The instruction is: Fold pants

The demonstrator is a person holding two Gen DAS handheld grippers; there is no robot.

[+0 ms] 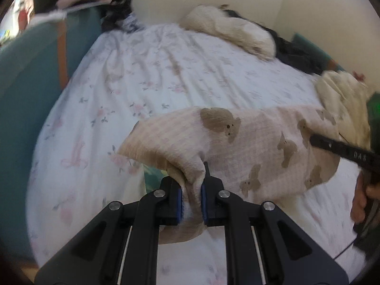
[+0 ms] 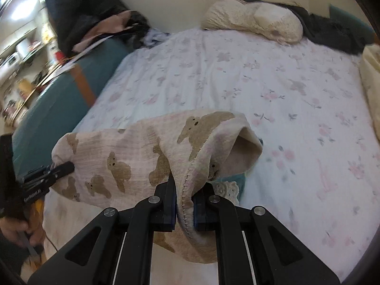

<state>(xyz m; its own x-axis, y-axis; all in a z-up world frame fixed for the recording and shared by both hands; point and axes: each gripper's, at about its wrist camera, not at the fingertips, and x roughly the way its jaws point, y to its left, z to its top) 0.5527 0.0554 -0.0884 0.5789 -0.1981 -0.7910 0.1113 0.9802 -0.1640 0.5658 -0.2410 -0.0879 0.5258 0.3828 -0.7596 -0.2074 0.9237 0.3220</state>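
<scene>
The pants point(image 1: 249, 147) are pale pink waffle cloth with brown bear prints. They hang stretched between my two grippers above the bed. My left gripper point(image 1: 192, 190) is shut on one bunched end of the pants. My right gripper point(image 2: 185, 204) is shut on the other end, along a stitched hem point(image 2: 185, 190). In the left wrist view the right gripper point(image 1: 342, 150) shows at the right edge with a hand below it. In the right wrist view the left gripper point(image 2: 47, 173) shows at the left edge against the pants point(image 2: 123, 156).
The bed has a white floral sheet point(image 1: 166, 76). A cream pillow point(image 1: 232, 30) and dark clothes point(image 1: 296, 52) lie at the head by the wall. Cream bedding point(image 2: 370, 83) lies at the right. A teal bed frame point(image 2: 59, 104) borders the left side.
</scene>
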